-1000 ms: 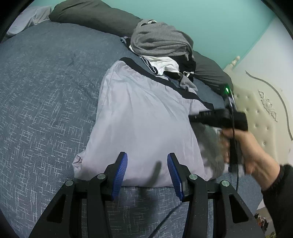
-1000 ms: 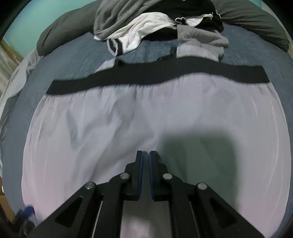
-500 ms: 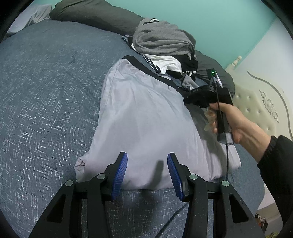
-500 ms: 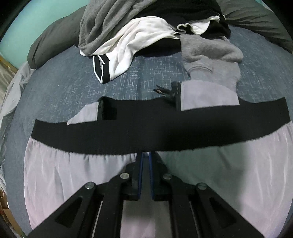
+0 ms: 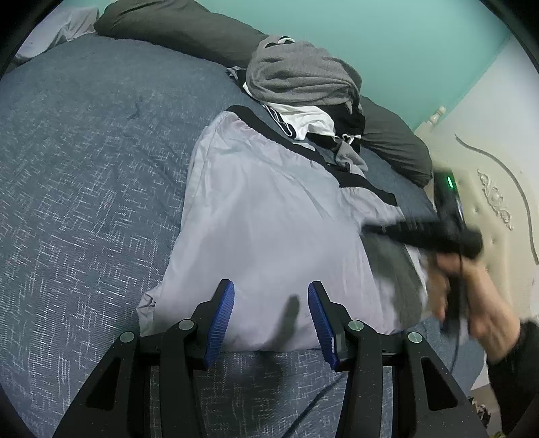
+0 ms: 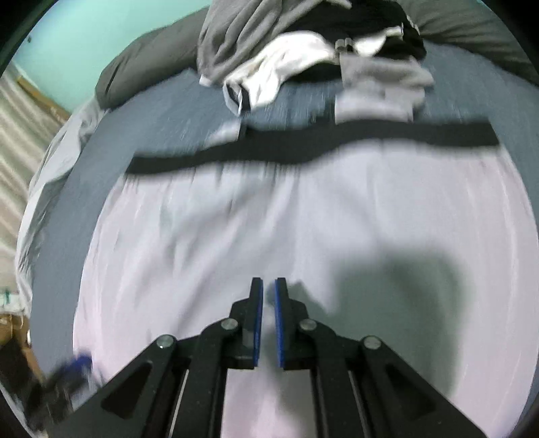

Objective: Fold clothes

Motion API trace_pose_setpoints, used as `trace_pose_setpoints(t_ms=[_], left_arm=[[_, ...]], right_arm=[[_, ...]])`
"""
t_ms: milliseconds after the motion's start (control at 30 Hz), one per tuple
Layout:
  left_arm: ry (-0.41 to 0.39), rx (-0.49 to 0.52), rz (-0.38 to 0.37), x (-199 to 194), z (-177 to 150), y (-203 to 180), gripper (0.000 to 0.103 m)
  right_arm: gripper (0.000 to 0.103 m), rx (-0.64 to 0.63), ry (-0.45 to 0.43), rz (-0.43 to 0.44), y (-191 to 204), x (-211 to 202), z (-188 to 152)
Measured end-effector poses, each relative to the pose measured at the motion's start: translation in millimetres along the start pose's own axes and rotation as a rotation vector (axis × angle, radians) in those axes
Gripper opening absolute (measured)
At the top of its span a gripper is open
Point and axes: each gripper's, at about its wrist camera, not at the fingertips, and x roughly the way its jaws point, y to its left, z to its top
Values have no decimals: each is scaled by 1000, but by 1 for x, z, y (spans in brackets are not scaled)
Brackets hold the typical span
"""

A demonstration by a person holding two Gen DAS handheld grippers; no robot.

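A pale lavender garment (image 5: pixel 269 215) with a black waistband (image 5: pixel 289 141) lies spread flat on the blue-grey bed cover (image 5: pixel 84 168). My left gripper (image 5: pixel 269 300) hovers open over the garment's near hem, nothing between its blue pads. A hand holds my right gripper (image 5: pixel 370 229), blurred, over the garment's right side. In the right wrist view the right gripper (image 6: pixel 268 296) is shut and empty above the middle of the garment (image 6: pixel 269 219), its waistband (image 6: pixel 303 148) farther ahead. The left gripper (image 6: pixel 77 362) shows as a blue blur at the lower left.
A heap of grey, white and black clothes (image 5: pixel 303 81) lies just beyond the waistband, against dark grey pillows (image 5: pixel 175 23). A cream padded headboard (image 5: pixel 488 188) stands at the right. A pale sheet (image 6: pixel 43 161) hangs off the bed's far side.
The right gripper had moved forward to the waistband and has now drawn back over the middle of the garment, still shut. The left gripper stays where it was, open.
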Motion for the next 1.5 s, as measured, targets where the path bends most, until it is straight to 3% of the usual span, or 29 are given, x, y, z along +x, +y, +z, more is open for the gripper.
trace_pose_setpoints(t_ms=[333, 600, 767, 900, 1100, 1367, 1500], left_arm=[[-4, 11, 9, -5, 0, -6, 52], [-1, 20, 12, -5, 1, -9, 53], [13, 3, -1, -1, -3, -9, 53], [26, -12, -16, 2, -7, -10, 63], [35, -86, -41, -3, -11, 0, 66], [59, -134, 41, -6, -17, 20, 72], [71, -195, 38, 2, -20, 34, 73]], right_arm=[[5, -6, 4, 33, 12, -21, -111], [5, -43, 20, 34, 24, -31, -153], [5, 12, -47, 86, 8, -46, -166], [5, 85, -126, 151, -11, -61, -177], [5, 161, -169, 187, -37, -54, -189], [5, 150, -200, 219, -44, -63, -186], [5, 155, -210, 231, -51, -66, -185]])
